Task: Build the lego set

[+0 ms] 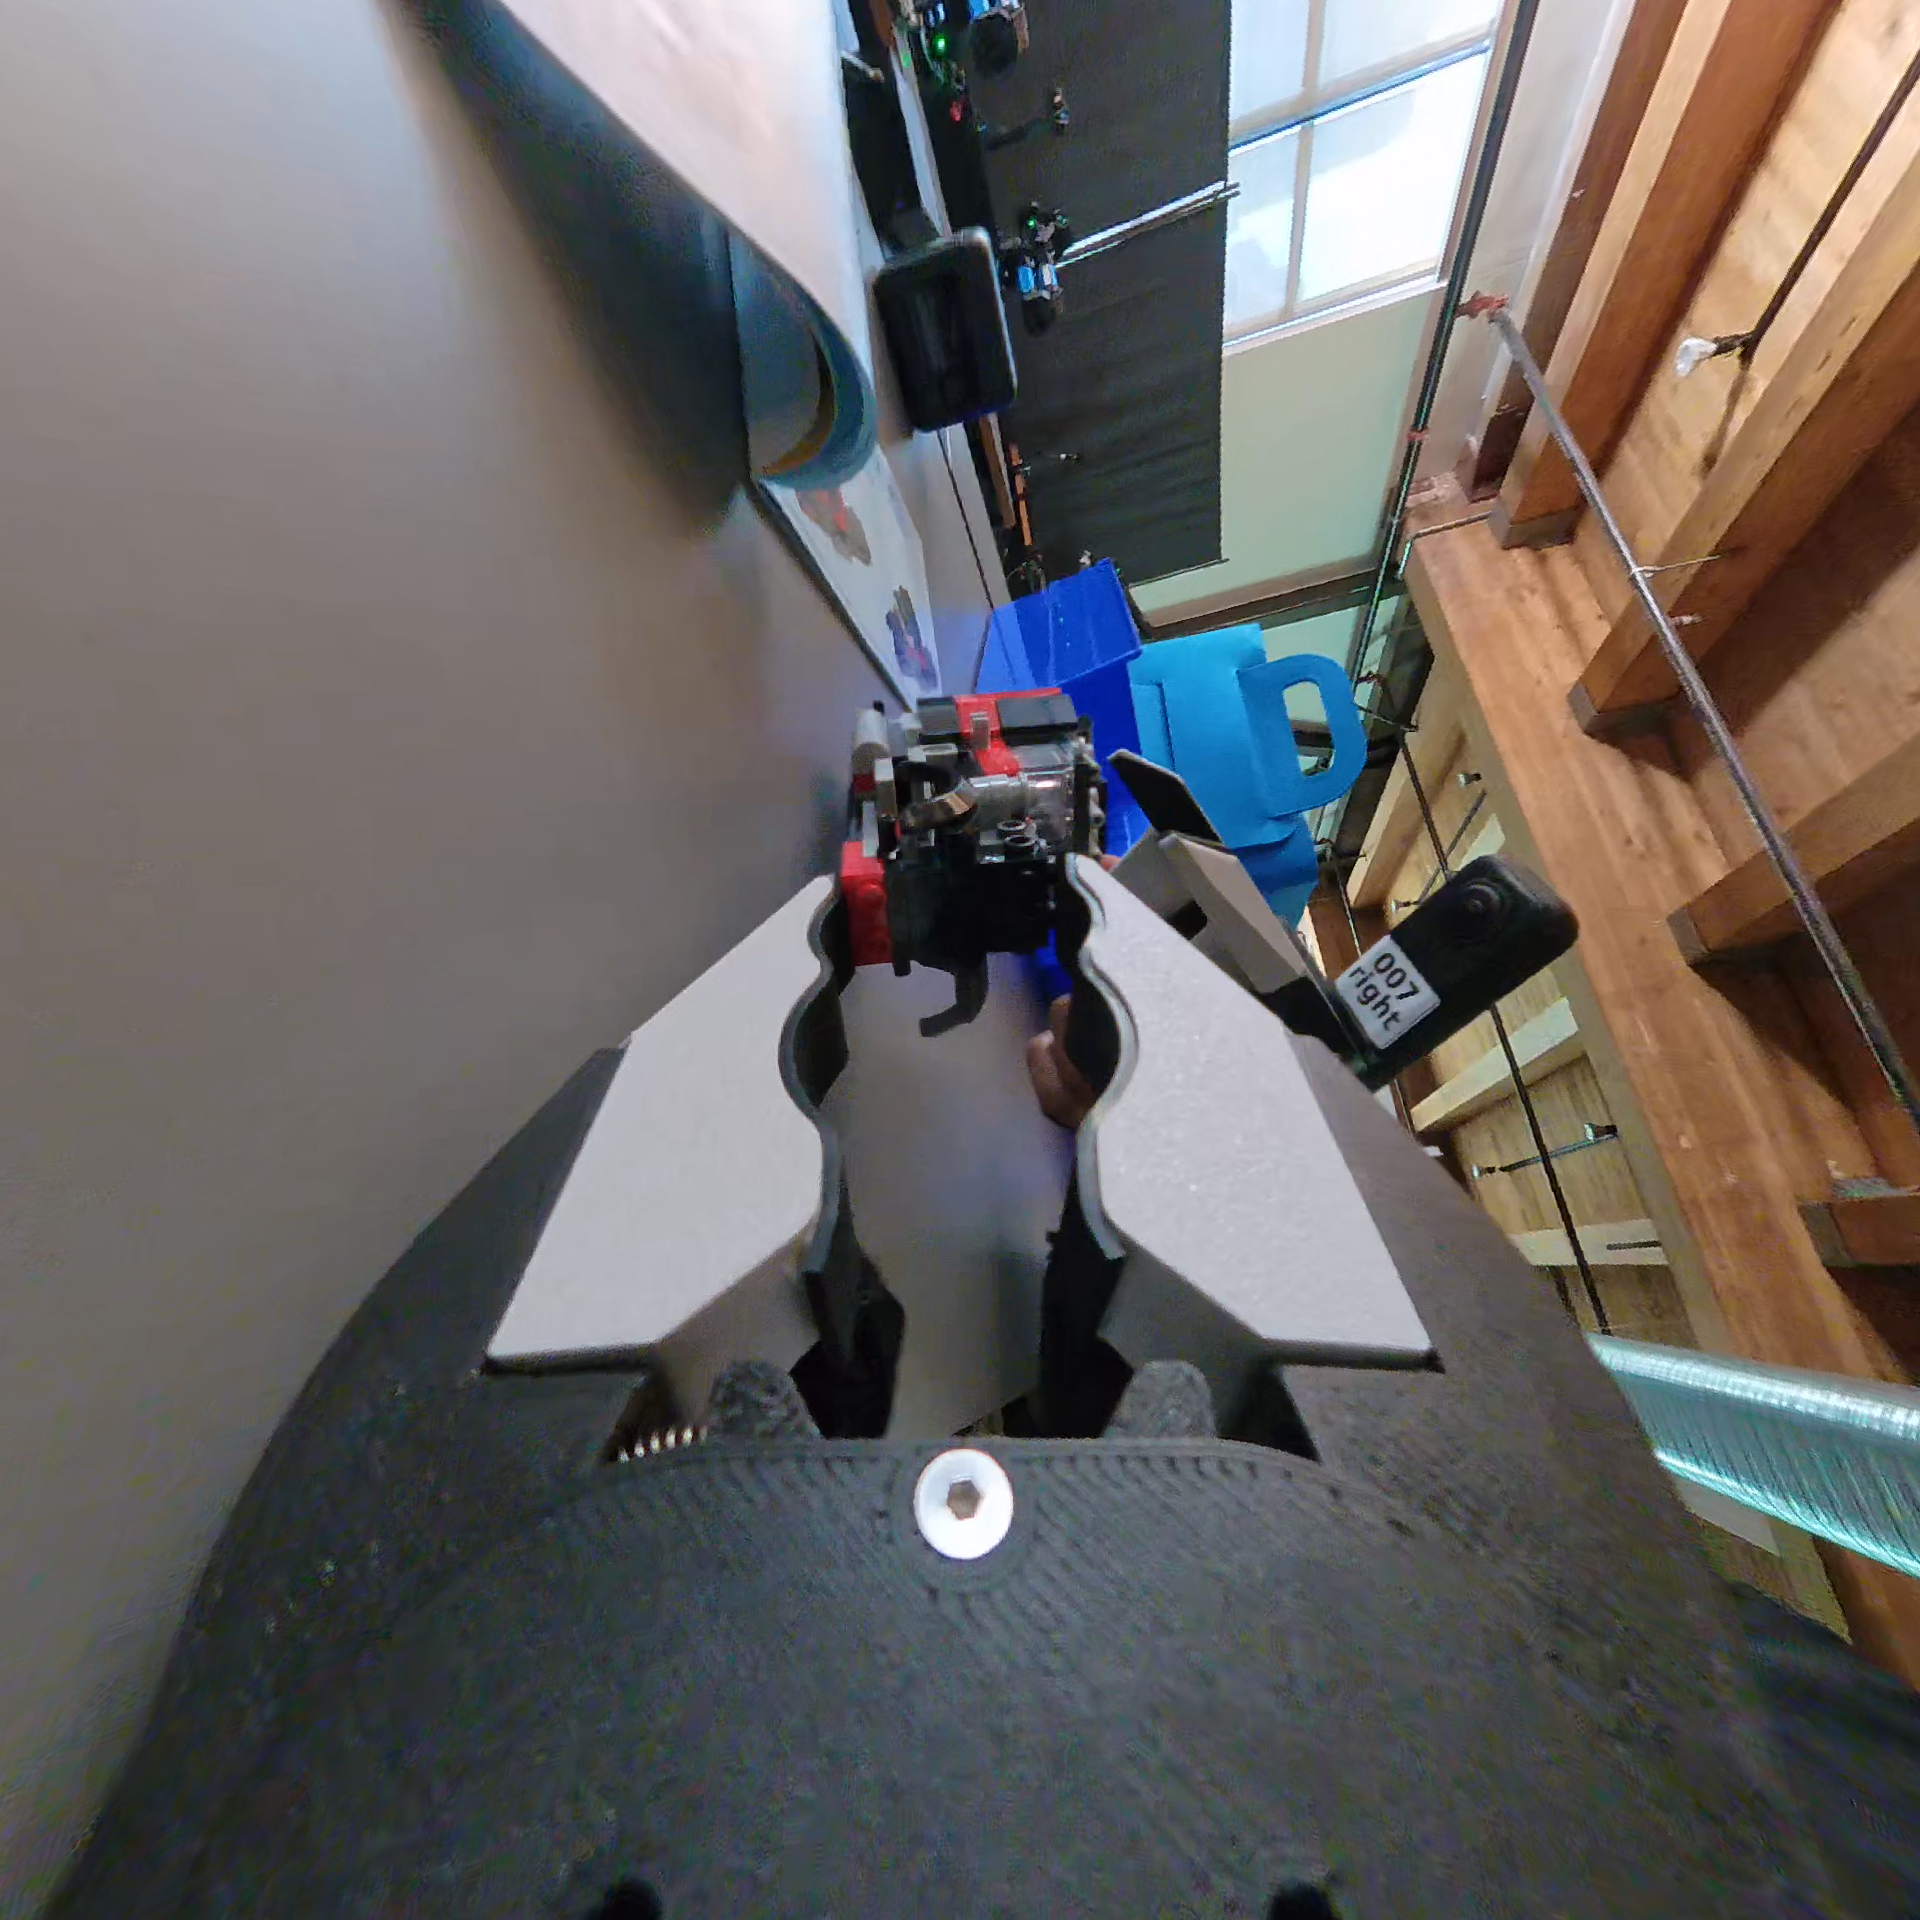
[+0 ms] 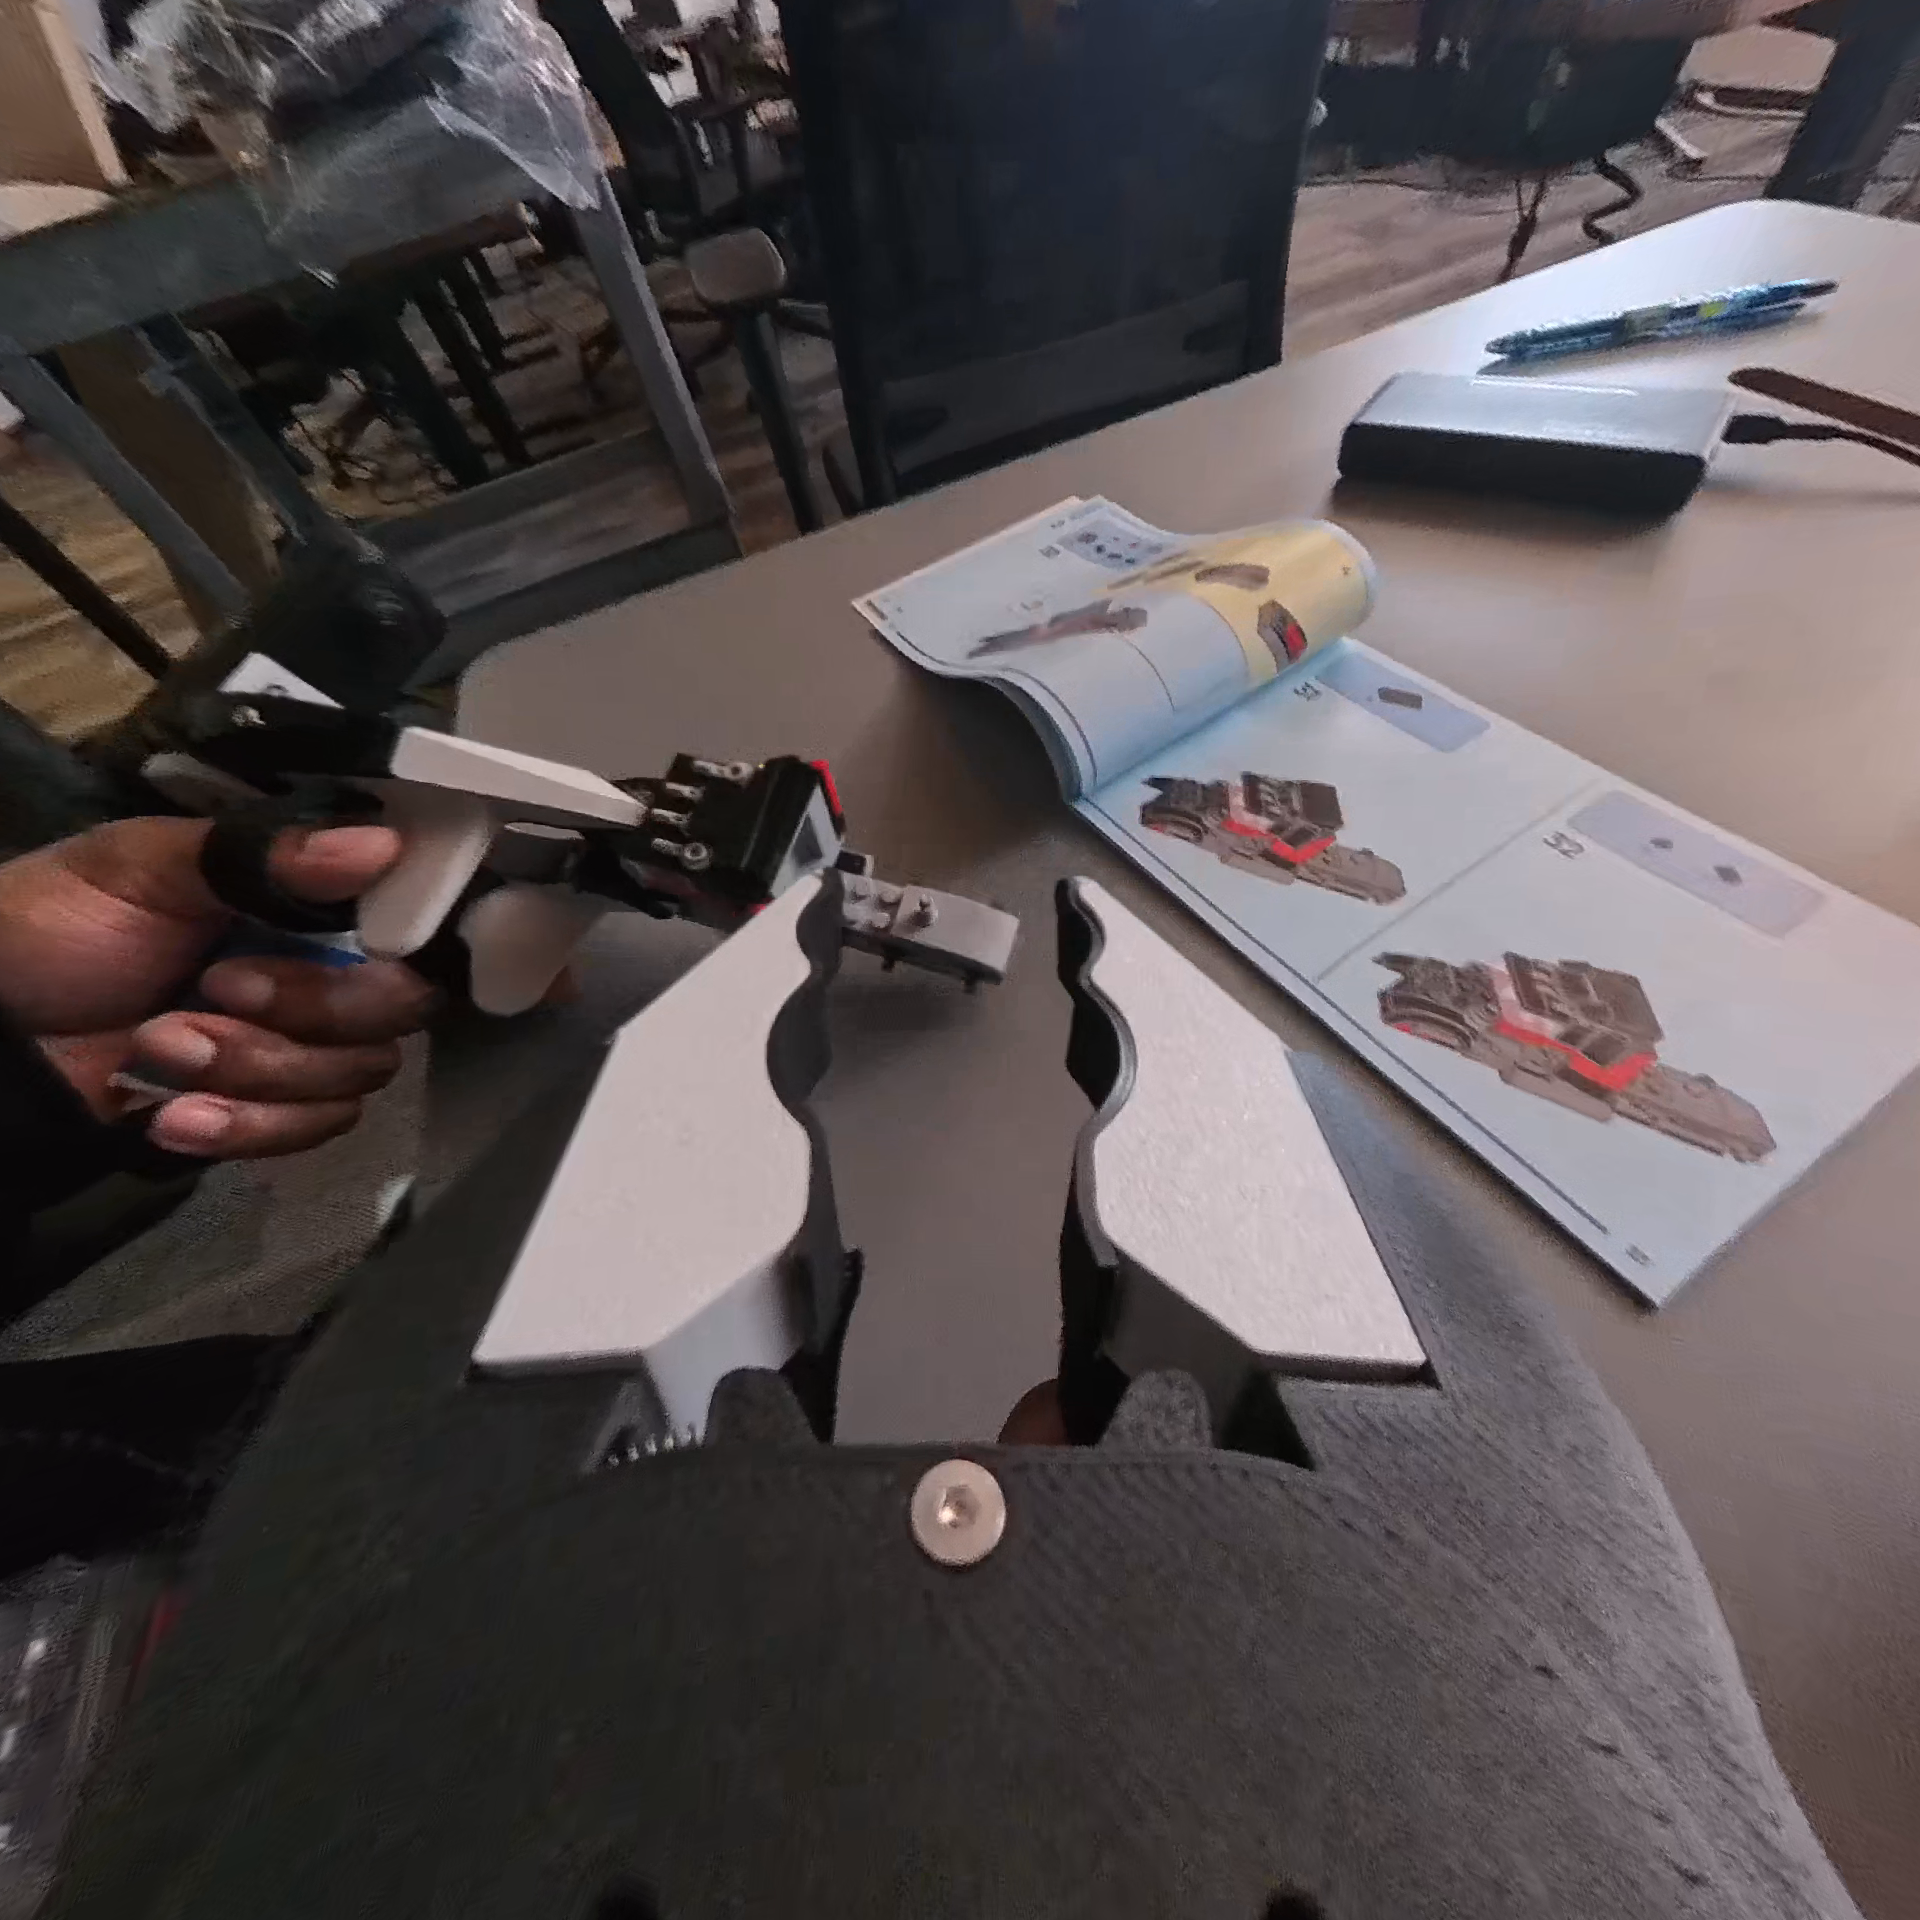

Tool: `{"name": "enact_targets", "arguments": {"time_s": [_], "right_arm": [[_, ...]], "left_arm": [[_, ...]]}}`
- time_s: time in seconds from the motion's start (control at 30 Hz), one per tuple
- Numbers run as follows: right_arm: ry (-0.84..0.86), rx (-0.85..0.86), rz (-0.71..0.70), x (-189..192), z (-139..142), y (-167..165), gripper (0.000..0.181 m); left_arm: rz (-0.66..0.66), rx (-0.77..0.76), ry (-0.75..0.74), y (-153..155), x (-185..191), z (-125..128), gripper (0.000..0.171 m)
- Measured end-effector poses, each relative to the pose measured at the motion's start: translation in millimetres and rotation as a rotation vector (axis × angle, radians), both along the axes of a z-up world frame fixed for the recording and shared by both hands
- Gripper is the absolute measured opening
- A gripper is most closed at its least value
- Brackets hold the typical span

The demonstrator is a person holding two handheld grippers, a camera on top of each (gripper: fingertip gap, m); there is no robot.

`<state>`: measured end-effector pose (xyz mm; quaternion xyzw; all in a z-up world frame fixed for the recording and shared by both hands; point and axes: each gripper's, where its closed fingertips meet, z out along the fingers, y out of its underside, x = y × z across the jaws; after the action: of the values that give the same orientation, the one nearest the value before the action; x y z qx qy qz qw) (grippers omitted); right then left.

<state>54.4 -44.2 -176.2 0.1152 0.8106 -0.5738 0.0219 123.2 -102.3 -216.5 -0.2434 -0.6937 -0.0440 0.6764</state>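
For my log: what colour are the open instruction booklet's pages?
Light blue instruction booklet, one curled page yellow; best in right wrist view.

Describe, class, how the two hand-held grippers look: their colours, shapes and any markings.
Both match. The left gripper and the right gripper each have a rough black printed body with one silver screw at its middle, and two pale grey wedge-shaped fingers whose inner edges are black and wavy. A black camera with a white sticker is mounted on the right one.
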Motion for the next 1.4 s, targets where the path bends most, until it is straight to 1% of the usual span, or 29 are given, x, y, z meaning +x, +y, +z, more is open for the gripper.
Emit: {"name": "enact_targets", "arguments": {"time_s": [0.13,0.4,0.6,0.73,0.9,1.03,1.13,1.23,1.3,1.4], "right_arm": [[0.022,0.034,-0.032,-5,-4,8,0.042],[-0.026,0.044,-0.051,-8,-14,15,0.042],[-0.008,-0.015,-0.005,-2,-2,22,0.042],[0.005,-0.074,0.027,2,16,22,0.041],[0.029,-0.132,0.067,3,43,5,0.041],[0.149,-0.106,0.163,12,53,-19,0.036],[0.247,-0.05,0.26,21,48,-34,0.031],[0.287,0.014,0.346,32,37,-42,0.031],[0.294,0.049,0.348,31,27,-46,0.032],[0.269,0.064,0.365,33,19,-49,0.032]], "left_arm": [[0.004,-0.035,-0.024,9,-1,-3,0.039],[0.014,-0.039,-0.037,11,-2,-2,0.039],[0.027,0.006,-0.005,10,-7,1,0.039],[0.052,0.035,0.028,8,-16,11,0.039],[0.047,0.059,0.07,-1,-31,25,0.039],[0.032,0.04,0.067,-7,-34,23,0.039],[0.026,0.042,0.063,-9,-31,18,0.039],[0.012,0.054,0.04,-8,-24,9,0.039],[0.007,0.051,0.027,-8,-20,4,0.039],[0.001,0.057,0.033,-9,-16,6,0.039]]}}
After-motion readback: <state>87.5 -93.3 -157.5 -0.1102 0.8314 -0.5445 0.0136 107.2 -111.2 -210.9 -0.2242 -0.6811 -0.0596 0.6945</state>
